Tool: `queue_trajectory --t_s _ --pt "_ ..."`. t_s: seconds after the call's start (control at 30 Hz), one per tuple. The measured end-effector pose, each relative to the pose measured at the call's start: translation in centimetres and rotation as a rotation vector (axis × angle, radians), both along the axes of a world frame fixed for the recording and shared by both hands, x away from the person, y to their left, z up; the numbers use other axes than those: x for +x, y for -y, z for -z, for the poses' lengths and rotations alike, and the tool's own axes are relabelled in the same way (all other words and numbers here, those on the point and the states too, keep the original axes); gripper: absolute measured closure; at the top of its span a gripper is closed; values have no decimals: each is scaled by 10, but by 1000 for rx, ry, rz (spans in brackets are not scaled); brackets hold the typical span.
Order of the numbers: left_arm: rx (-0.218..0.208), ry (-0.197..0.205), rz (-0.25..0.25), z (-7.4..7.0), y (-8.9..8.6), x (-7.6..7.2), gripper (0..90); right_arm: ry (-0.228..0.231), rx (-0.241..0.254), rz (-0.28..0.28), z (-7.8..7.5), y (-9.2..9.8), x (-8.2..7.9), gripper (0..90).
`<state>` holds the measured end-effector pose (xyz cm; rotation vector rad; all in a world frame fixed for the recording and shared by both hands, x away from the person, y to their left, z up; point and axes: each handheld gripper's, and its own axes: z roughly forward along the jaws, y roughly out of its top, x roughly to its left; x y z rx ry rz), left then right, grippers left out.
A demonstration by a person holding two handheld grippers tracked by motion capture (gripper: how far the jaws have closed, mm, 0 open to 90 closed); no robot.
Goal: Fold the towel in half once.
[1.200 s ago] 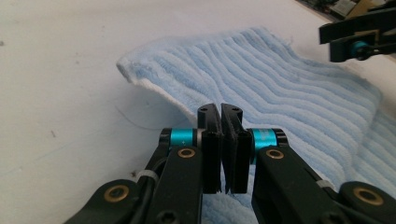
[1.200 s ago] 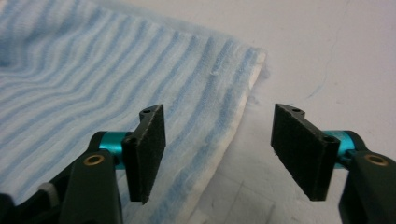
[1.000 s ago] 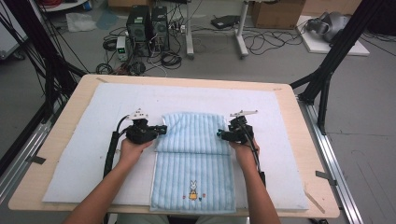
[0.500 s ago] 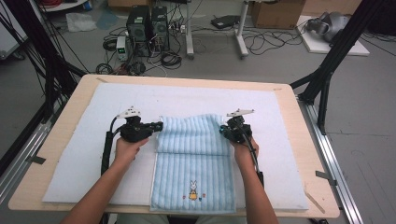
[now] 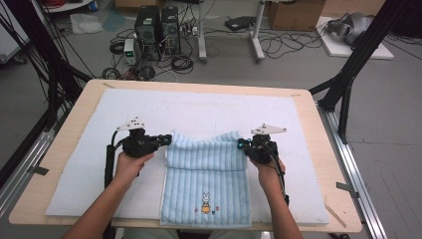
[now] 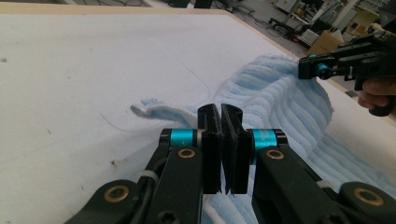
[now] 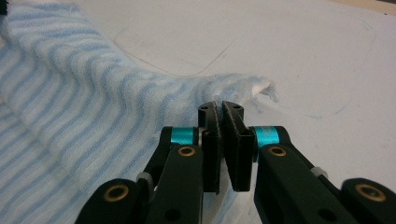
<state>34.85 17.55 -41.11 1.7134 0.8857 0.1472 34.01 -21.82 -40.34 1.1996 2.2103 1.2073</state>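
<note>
The blue towel [image 5: 206, 174] spans between left claw [image 5: 166, 140] and right claw [image 5: 242, 145], each clamped on a far corner.

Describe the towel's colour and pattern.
Light blue ribbed terry towel with a small embroidered rabbit; clearest in the high view.

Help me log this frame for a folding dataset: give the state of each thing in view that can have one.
Light blue ribbed towel with a rabbit picture: on the white mat, far edge lifted at both corners, sagging between them.
Left gripper: jaws shut on the towel's far left corner.
Right gripper: jaws have just closed, shut on the far right corner.
White mat: flat on the wooden table.
</note>
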Motion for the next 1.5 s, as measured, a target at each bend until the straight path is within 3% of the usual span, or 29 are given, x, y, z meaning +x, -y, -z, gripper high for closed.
queue_trajectory --t_s 0.17,0.4,0.63,0.83,0.97,1.0,1.07,1.13,1.2,1.3,1.43,1.5 --pt "1 -13 17 3 -4 -15 863 -1 57 -14 4 8 -21 856" --pt "15 2 45 11 -10 -39 862 3 102 -28 11 15 -50 854" --pt "48 3 97 16 -8 -64 862 -14 95 -39 12 17 -77 854" --pt "101 -37 146 28 -3 -76 862 -94 64 -46 20 21 -94 851" --pt "119 -69 155 33 0 -74 849 -145 40 -38 28 23 -93 811" --pt "124 -61 134 33 0 -73 803 -146 35 -28 28 22 -92 739" --pt "129 -49 72 31 -2 -69 606 -135 64 11 27 25 -89 612" --pt "114 -39 25 29 -7 -62 567 -86 110 48 22 29 -85 551" --pt "85 -41 -8 27 -14 -53 549 -47 130 72 18 32 -78 555" --pt "63 -43 -37 24 -20 -43 549 -43 122 107 18 33 -65 616" --pt "69 -44 -65 24 -24 -35 556 -63 111 120 25 30 -42 685" --pt "67 -45 -63 24 -25 -33 559 -85 90 92 30 23 -34 688"
